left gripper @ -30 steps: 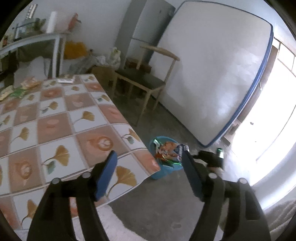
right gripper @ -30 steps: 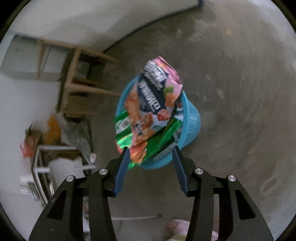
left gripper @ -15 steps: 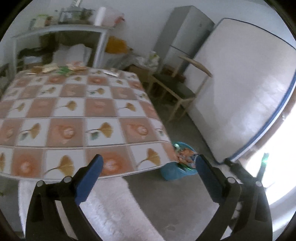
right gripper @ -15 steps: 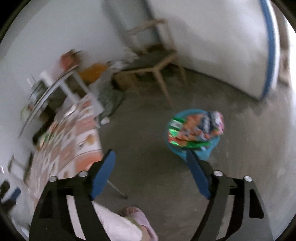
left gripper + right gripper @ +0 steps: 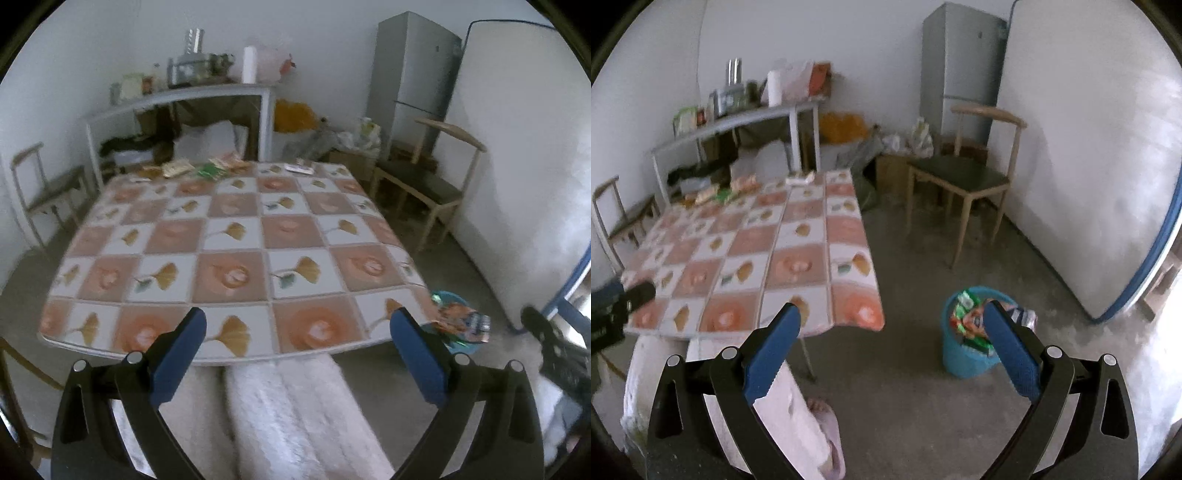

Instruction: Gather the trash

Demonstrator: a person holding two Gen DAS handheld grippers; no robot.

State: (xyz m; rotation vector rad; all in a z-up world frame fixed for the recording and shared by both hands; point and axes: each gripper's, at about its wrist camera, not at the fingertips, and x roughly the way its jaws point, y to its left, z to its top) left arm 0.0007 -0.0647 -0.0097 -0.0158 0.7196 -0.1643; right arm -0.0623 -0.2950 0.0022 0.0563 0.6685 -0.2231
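A blue bin point(image 5: 967, 356) stands on the floor right of the table, stuffed with snack bags point(image 5: 969, 317); it also shows as the bin point(image 5: 460, 326) past the table corner. Several wrappers point(image 5: 192, 169) and a white packet point(image 5: 300, 169) lie along the table's far edge, seen again as wrappers point(image 5: 735, 186). My left gripper point(image 5: 299, 332) hangs open and empty over the table's near edge. My right gripper point(image 5: 890, 328) is above the floor between table and bin, its jaws opening with nothing between them.
The table point(image 5: 236, 240) wears a checked leaf-pattern cloth. A wooden chair point(image 5: 964, 177), a grey fridge point(image 5: 960, 62) and a mattress point(image 5: 1100, 147) leaning on the wall stand to the right. A cluttered shelf point(image 5: 184, 99) is behind. A person's pale-trousered legs point(image 5: 288, 417) are below.
The right gripper let the snack bag drop into the bin, rose, rolled upright and backed away while its jaws widened. The left gripper swung left to face the table and spread wider.
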